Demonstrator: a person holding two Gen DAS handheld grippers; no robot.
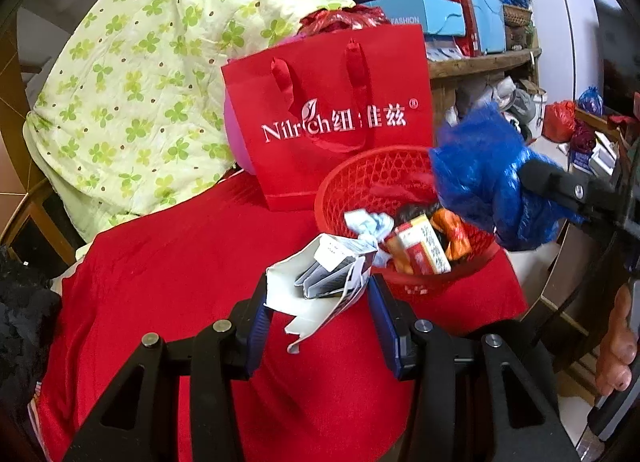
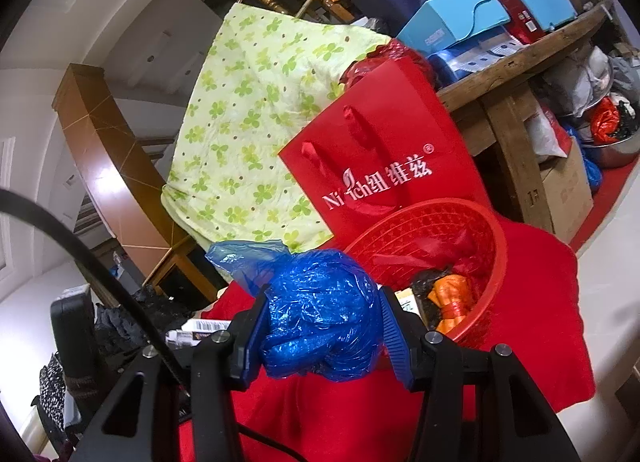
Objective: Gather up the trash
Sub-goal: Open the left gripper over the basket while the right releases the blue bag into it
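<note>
Left claw (image 1: 318, 304) grips torn white carton (image 1: 320, 282) (perhaps empty) beside red basket (image 1: 360, 178).

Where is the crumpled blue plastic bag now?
The blue plastic bag is clamped in the right gripper, just left of the red basket in the right wrist view.

Left hand-held gripper (image 1: 318, 298) angled downward, jaws partly closed, blue pads clamped on a torn white carton (image 1: 320, 282). Right hand-held gripper (image 2: 322, 326) near level, jaws gripping a crumpled blue plastic bag (image 2: 320, 314).
</note>
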